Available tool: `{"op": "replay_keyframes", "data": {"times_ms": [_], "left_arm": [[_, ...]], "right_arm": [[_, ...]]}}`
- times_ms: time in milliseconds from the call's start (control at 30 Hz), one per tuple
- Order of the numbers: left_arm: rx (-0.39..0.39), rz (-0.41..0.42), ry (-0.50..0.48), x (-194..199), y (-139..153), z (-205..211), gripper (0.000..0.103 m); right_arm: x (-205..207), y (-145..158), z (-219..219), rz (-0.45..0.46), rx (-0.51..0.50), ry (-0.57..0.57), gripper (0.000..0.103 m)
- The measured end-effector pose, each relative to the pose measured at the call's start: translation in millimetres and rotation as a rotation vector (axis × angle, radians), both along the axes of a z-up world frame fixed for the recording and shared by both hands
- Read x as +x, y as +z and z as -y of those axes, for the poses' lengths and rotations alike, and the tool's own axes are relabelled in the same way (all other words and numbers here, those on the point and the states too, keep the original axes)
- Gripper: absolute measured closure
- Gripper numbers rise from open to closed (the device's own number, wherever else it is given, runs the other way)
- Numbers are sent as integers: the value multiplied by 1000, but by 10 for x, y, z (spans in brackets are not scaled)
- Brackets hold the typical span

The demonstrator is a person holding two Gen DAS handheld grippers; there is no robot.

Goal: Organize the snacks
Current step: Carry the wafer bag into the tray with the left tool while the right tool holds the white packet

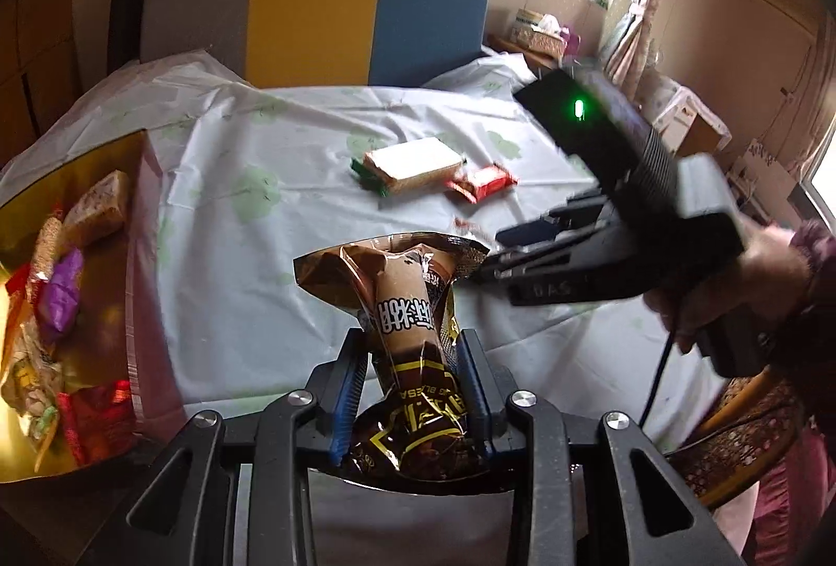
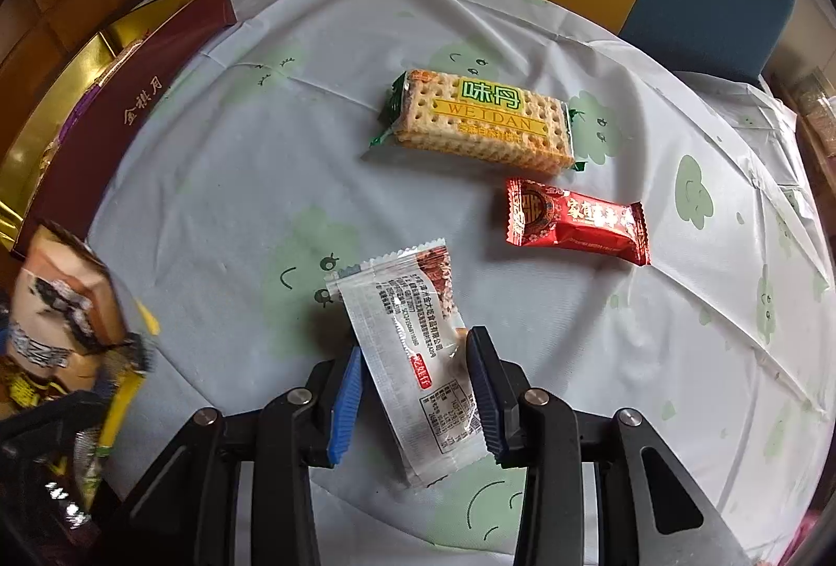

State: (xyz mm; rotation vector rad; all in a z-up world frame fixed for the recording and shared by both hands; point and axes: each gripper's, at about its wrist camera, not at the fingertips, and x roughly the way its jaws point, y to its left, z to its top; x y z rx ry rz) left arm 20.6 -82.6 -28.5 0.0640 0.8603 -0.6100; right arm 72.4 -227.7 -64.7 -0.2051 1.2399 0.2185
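My left gripper (image 1: 410, 346) is shut on a brown snack packet (image 1: 407, 304) and holds it above the table. The packet also shows blurred at the left edge of the right wrist view (image 2: 68, 304). My right gripper (image 2: 415, 351) has its jaws around a white snack packet (image 2: 418, 346); the blue pads (image 2: 347, 388) touch its sides. A cracker pack (image 2: 480, 122) and a red candy packet (image 2: 575, 221) lie on the tablecloth beyond it, and show in the left wrist view as the cracker pack (image 1: 410, 163) and the candy packet (image 1: 483, 182). The right gripper body (image 1: 601, 221) shows in the left view.
A gold-lined maroon box (image 1: 104, 158) holding several snacks stands at the left of the table; its wall (image 2: 104, 122) shows in the right view. A grey, yellow and blue chair back (image 1: 313, 7) stands behind the table. The pale tablecloth (image 2: 235, 158) covers the round table.
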Motion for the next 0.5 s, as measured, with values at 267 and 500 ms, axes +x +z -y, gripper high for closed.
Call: {"op": "replay_keyframes", "data": {"times_ms": [267,500], "left_arm": [[-74,3,226,310,457,-964,68],[-22,-78,504,644,297,-2095,75]], "right_arm": [[19,-8,-21,3,-9,4,63],[1,-6,-42,5,-15,6,64]]}}
